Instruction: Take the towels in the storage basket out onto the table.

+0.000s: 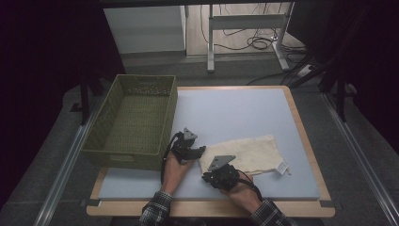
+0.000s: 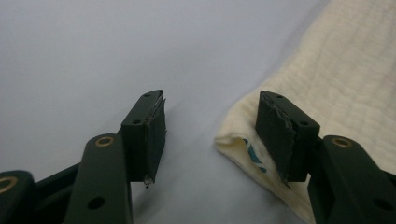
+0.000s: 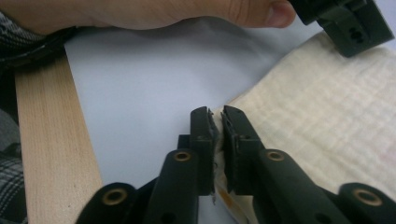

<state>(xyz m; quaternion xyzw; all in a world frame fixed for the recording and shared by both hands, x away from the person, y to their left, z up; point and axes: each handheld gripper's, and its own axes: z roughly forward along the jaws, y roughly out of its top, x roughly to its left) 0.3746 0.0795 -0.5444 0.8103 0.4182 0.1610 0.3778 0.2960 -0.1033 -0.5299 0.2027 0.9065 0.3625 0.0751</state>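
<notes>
Olive-green woven basket (image 1: 133, 123), rectangular, open-topped, standing on the left part of the table (image 1: 244, 106), which has a pale blue-grey top with a light wood edge.

Left gripper (image 1: 199, 150): just right of the basket, at the left end of the cloth bag. In the left gripper view its fingers (image 2: 150, 135) stand apart, one on bare table, the other over the bag's corner, pinching nothing.

Cloth bag (image 1: 251, 153): cream, crinkled woven cotton, lying flat near the table's front edge, right of centre, long side running left to right. The corner by the left gripper is folded over and shows blue-green printing inside (image 2: 254, 157), too little of it visible to read.

Right gripper (image 1: 205, 178): at the bag's front-left corner. In the right gripper view its fingers (image 3: 203, 140) are closed on the bag's edge, a sliver of cream cloth caught between the pads.

Label (image 1: 282, 167): small, white, at the bag's right end; any writing too small to read.
</notes>
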